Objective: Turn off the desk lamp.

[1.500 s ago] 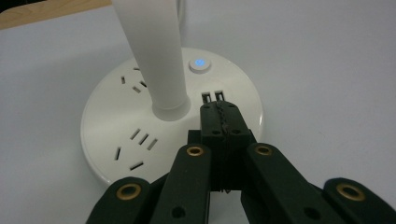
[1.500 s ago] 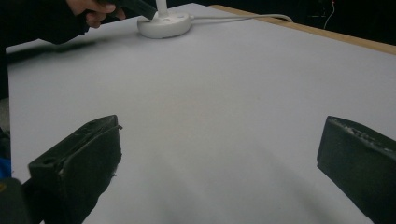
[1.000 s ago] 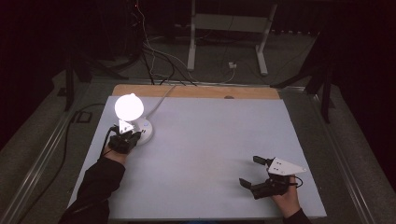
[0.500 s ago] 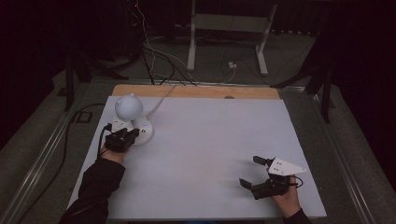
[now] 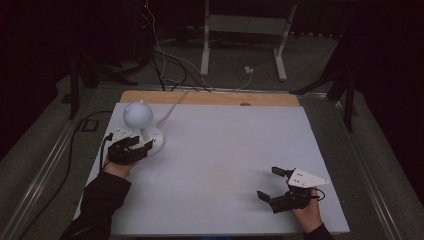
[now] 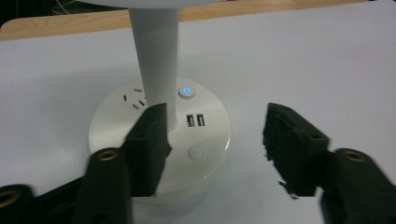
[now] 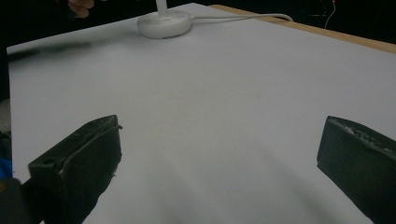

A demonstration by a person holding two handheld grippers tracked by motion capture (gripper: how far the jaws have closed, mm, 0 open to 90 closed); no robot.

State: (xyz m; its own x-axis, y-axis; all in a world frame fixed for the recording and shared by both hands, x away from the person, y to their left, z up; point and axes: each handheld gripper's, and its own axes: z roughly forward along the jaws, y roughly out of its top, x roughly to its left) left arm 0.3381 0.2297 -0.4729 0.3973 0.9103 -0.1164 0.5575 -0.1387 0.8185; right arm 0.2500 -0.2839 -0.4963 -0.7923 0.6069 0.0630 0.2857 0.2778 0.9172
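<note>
Lamp base (image 6: 161, 140) is the landmark for everything on this table (image 5: 225, 165): a round white puck with a lit blue power button (image 6: 186, 91), a pair of USB ports (image 6: 196, 121), a second plain button (image 6: 195, 152) nearer the camera, and socket slots at its far left. A white stem (image 6: 154, 56) rises straight up from its centre, so the lamp's long axis is vertical, topped by a round globe head (image 5: 138, 114) in the high view.

The left gripper (image 6: 215, 140) sits right at the base's near edge, released, jaws spread wide. One jaw overlaps the base just beside the foot of the stem; the other hangs off the base's right side over bare tabletop. Nothing is held between them. The buttons lie just ahead of the jaws and slightly toward the stem side, so this hand is by far the nearer one for any press or grasp, and probably needs only a short push forward.

The right gripper (image 5: 284, 192) rests well apart from the base, toward the opposite near corner, also released and empty, with the base (image 7: 164, 23) far off in its own view.
</note>
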